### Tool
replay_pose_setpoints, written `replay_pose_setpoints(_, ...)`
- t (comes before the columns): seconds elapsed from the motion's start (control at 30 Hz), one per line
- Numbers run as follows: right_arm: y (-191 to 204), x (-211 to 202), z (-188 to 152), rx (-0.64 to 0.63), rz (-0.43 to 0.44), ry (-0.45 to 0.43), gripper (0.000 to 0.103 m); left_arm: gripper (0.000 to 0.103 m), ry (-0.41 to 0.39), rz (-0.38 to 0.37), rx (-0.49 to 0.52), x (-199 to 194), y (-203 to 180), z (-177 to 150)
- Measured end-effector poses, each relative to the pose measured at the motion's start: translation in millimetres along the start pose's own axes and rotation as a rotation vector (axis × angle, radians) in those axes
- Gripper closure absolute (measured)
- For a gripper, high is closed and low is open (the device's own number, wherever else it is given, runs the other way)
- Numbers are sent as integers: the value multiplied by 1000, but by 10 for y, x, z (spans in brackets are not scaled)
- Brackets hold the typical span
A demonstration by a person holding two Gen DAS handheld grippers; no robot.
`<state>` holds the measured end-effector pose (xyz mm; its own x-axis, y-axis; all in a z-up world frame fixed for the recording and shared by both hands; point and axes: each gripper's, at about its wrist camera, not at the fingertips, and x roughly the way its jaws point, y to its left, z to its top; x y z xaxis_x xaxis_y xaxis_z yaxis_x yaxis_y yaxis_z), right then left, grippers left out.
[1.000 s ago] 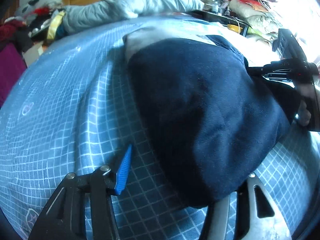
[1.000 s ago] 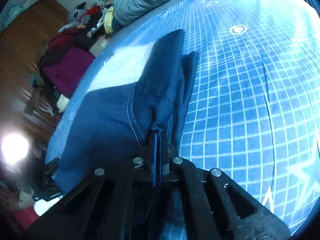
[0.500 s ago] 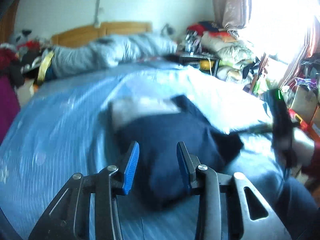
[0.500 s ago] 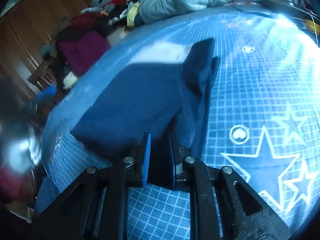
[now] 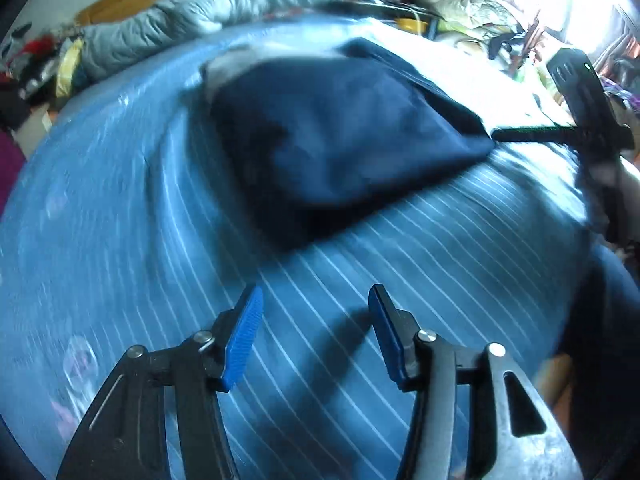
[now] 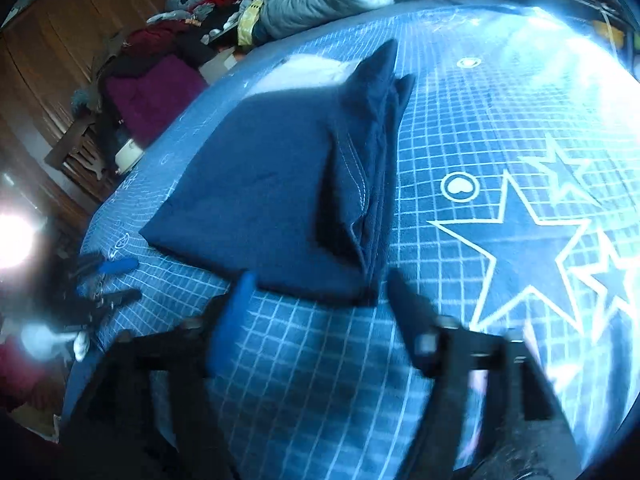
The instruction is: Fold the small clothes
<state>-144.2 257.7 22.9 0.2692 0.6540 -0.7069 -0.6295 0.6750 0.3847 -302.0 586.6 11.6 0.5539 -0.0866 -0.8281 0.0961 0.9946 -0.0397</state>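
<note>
A dark navy garment [image 5: 340, 140] lies folded flat on the blue checked bedspread [image 5: 120, 200], with a pale cloth [image 5: 232, 64] showing behind it. My left gripper [image 5: 314, 312] is open, a short way in front of the garment, nothing between its blue pads [image 5: 244, 332]. In the right wrist view the same navy garment [image 6: 280, 184] shows layered edges and white stitching on its right side. My right gripper [image 6: 320, 296] is open just before the garment's near edge, not touching it. The right gripper also appears in the left wrist view [image 5: 584, 112], at the garment's right corner.
A grey quilt [image 5: 208, 16] lies along the bed's far side. Piled clothes and clutter [image 5: 460, 4] fill the area near the window. A wooden wardrobe [image 6: 60, 52] and a purple pile [image 6: 152, 96] stand left of the bed. Star prints [image 6: 528, 248] mark the bedspread.
Both grippers have let go of the navy garment, opened and drawn back. The garment now lies flat on the bed.
</note>
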Motion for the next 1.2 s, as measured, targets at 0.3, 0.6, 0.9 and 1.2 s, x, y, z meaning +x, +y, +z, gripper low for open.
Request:
replay_pose_setpoints(0.3, 232, -129, -292, 55, -241, 27, 8, 34, -26, 75, -204, 15, 78, 8)
replay_pose_setpoints(0.6, 303, 145, -522, -15, -407, 109, 0, 0, 67, 109, -267, 443, 33, 149)
replay_pose_setpoints(0.9, 315, 240, -428, 77, -467, 60, 0, 0, 24, 136, -318, 680, 165, 353)
replay_pose_setpoints(1.2, 224, 403, -266, 82, -446, 3, 0, 0, 21, 156, -329, 837, 130, 496)
